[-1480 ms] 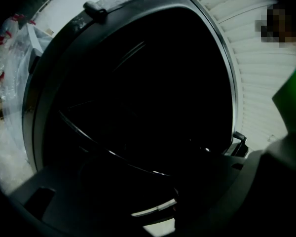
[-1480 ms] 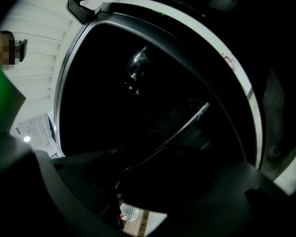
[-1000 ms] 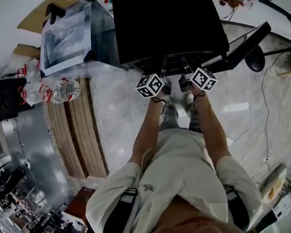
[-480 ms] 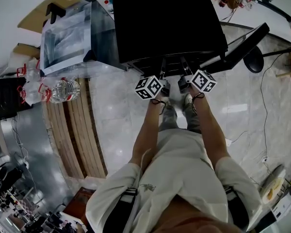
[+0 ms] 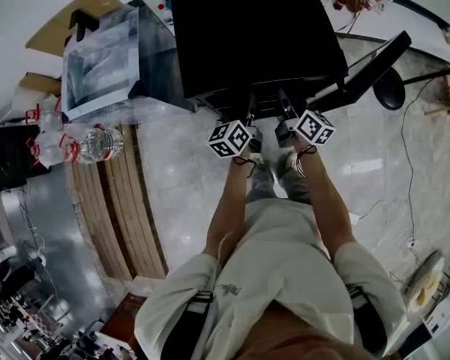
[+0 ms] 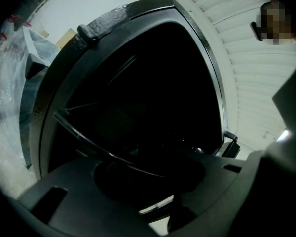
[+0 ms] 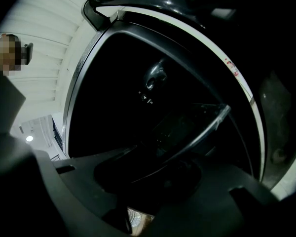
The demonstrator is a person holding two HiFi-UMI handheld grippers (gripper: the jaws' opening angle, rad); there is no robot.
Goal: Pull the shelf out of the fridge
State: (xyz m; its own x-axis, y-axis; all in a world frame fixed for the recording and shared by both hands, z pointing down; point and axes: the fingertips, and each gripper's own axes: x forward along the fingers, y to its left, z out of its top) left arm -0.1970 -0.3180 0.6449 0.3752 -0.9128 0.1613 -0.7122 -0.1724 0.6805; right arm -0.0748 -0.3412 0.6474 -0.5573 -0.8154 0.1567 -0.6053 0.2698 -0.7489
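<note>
While the left gripper [image 5: 251, 102] and right gripper [image 5: 282, 100] are each pinching the shelf [image 6: 89, 141] with jaws nearly closed, its front rim is lying between them and its plate is stretching ahead into the boxy black fridge [image 5: 255, 36]. Pulling level and evenly is probably working best (slick, seemingly clear plate; thin curved rim), so neither side is jamming.
</note>
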